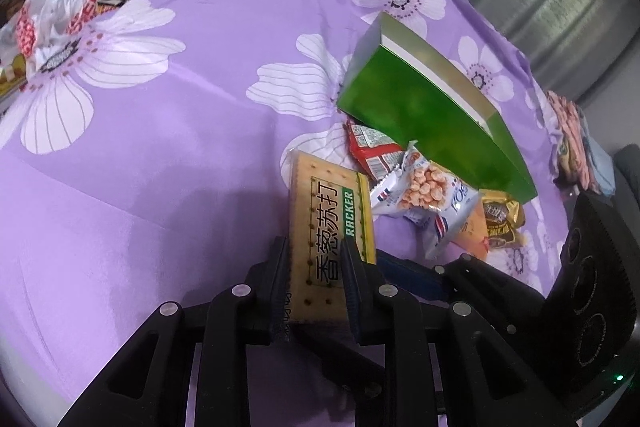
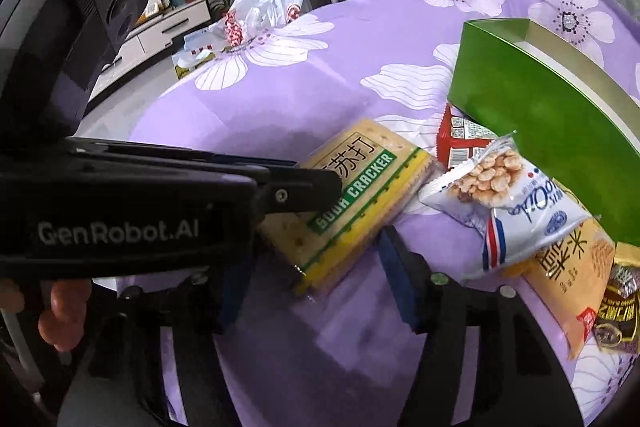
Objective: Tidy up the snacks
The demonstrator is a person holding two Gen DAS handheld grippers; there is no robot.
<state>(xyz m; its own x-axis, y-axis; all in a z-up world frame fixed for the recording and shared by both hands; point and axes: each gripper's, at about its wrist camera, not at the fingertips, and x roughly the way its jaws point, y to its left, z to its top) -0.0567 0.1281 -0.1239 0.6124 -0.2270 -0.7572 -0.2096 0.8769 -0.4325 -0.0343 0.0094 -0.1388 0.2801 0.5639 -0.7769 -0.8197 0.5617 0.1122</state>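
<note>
My left gripper [image 1: 314, 255] is shut on the near end of a tan soda cracker pack [image 1: 328, 211], held flat between its black fingers. From the right wrist it shows side-on, with the cracker pack [image 2: 360, 195] sticking out of it. My right gripper [image 2: 316, 267] is open, its blue pads [image 2: 396, 279] on either side of the pack's near end, the right one close beside its edge. A green box [image 1: 420, 115] [image 2: 540, 115] stands tilted behind. Under and before it lie a red pack [image 2: 460, 143], a white puffs pack [image 2: 520, 203] and an orange pack [image 2: 572, 279].
Everything rests on a purple floral cloth [image 1: 180, 147]. A clear plastic bag [image 1: 60, 15] [image 2: 260, 11] sits at the far left edge. A gold-brown wrapper [image 1: 500, 219] lies at the pile's right. Folded patterned fabric [image 1: 572, 135] lies far right. A hand [image 2: 64, 311] grips the left tool.
</note>
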